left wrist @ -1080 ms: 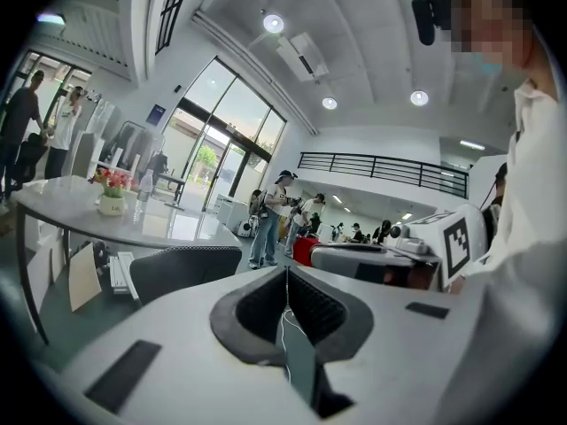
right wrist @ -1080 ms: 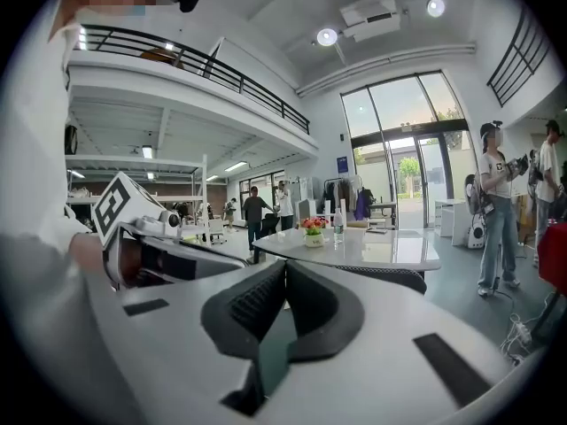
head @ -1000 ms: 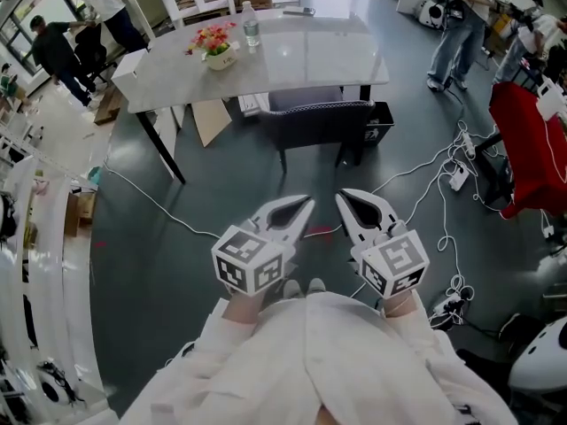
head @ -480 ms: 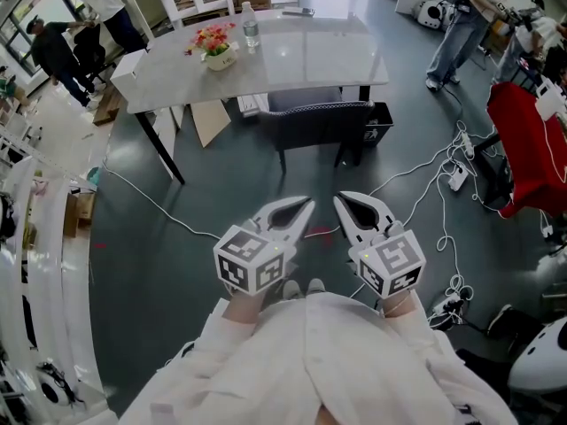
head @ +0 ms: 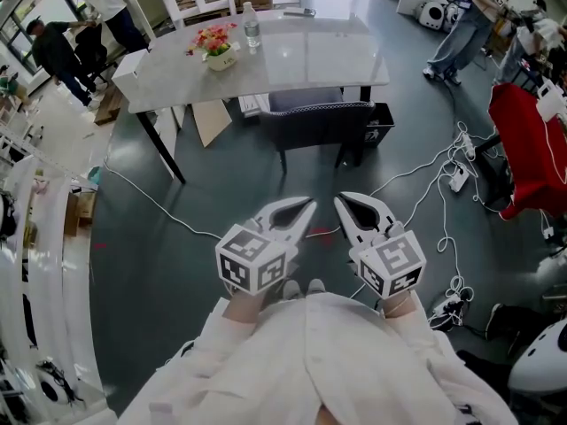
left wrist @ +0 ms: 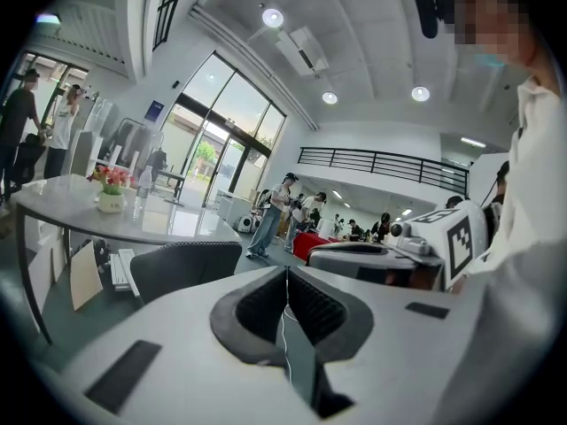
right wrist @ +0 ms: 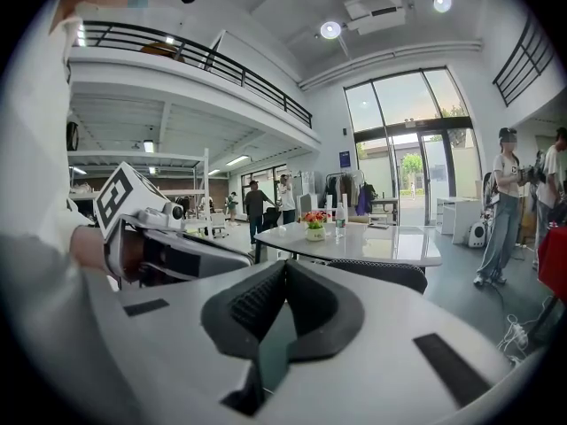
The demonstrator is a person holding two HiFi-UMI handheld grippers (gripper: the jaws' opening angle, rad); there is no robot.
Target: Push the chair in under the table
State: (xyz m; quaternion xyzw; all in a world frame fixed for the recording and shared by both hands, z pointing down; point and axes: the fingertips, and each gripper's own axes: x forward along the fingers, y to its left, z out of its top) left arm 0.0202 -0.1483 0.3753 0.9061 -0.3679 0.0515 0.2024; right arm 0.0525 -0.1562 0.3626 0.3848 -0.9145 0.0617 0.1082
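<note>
Left gripper (head: 304,209), right gripper (head: 344,204): jaws closed together, empty, side by side in front of person, well apart from chair (head: 317,124). Chair seat already under surface (head: 292,56), back at near edge. Flowers (head: 213,39), bottle (head: 252,25) on surface.

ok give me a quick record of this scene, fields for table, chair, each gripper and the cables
table: pale top, carries a flower pot and a bottle
chair: dark, at the table's near side, seat partly under, backrest outside the edge
left gripper: shut, empty, apart from the chair
right gripper: shut, empty, beside the left gripper
cables: loose on the floor, right of the chair
</note>
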